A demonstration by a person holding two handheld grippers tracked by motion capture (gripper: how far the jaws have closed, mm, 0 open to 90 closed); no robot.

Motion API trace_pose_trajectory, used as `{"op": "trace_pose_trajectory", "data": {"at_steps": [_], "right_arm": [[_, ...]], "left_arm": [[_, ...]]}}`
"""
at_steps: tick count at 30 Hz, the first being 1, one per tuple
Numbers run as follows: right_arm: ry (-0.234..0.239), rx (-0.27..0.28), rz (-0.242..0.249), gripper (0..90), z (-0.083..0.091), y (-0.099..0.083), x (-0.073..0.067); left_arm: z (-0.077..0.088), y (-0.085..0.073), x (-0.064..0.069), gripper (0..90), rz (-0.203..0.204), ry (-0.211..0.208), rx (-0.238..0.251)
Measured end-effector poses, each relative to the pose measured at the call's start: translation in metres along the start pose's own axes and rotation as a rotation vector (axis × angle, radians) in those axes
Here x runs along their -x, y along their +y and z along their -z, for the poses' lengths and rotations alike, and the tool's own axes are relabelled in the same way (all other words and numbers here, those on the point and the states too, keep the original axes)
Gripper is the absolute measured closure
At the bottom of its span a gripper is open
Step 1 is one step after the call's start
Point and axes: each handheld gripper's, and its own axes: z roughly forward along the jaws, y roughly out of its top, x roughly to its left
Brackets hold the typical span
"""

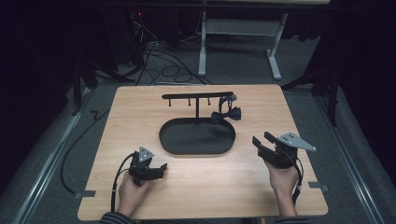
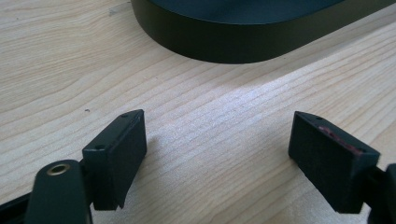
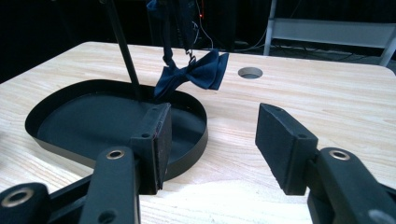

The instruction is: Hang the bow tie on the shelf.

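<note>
One table (image 1: 140,107), one tray stand (image 1: 173,140), one bow tie (image 1: 226,115), two grippers.

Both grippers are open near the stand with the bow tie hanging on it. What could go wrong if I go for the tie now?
1. The bow tie hangs by its strap from the stand; a sideways pull may tip it.
2. The right gripper could knock the tray rim reaching in.
3. The left gripper is low on the table; it may scrape.

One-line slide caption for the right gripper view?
Open right gripper faces a navy bow tie hanging from the stand over its black oval tray on a wooden table.
</note>
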Motion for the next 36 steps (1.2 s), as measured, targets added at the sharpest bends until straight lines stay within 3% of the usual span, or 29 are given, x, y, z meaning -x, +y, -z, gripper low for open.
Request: {"op": "trace_pose_trajectory", "data": {"at_steps": [21, 36], "right_arm": [[0.017, -0.029, -0.010, 48.5, -0.002, -0.014, -0.006], [0.046, -0.049, -0.024, 48.7, -0.015, -0.028, -0.015]], "left_arm": [[0.000, 0.000, 0.000, 19.8, 0.000, 0.000, 0.000], [0.000, 0.000, 0.000, 19.8, 0.000, 0.000, 0.000]]}}
